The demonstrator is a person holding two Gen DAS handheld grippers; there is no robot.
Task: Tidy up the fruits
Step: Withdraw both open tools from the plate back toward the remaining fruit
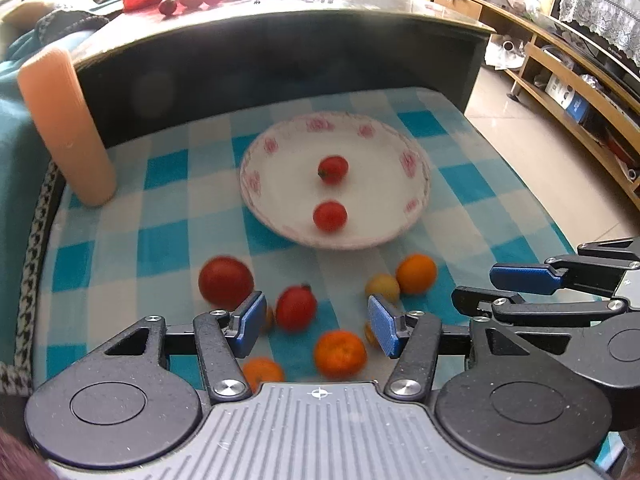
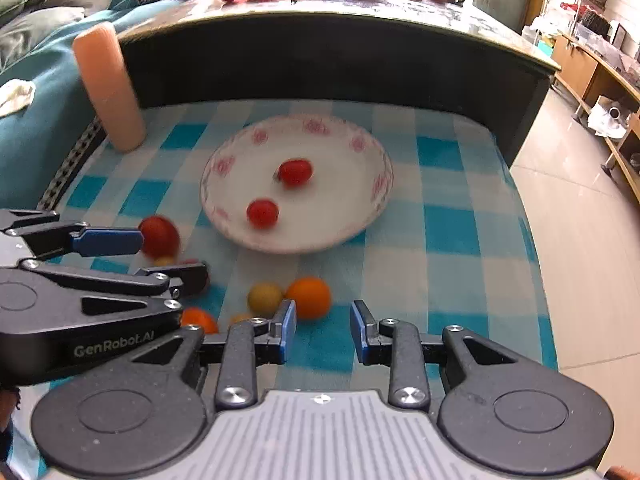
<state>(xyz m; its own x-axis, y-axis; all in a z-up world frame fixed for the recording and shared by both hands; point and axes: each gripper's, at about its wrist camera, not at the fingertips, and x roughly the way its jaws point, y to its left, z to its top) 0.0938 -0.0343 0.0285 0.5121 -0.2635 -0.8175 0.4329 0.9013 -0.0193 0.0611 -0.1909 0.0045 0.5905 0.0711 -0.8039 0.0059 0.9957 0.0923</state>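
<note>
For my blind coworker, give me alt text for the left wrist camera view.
The open left gripper hovers over loose tomatoes and oranges on a blue checked cloth. Beyond sits a white floral plate holding two small tomatoes; the right gripper enters from the right.

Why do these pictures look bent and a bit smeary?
Left wrist view: fisheye lens bows the dark ledge; window glare washes out the top; loose fruits near the left tool look smeared. Right wrist view: same bowing, tomatoes on the plate blurred.

Home living room: sofa [image 2: 48, 40], checkered tablecloth [image 1: 180, 168].
</note>
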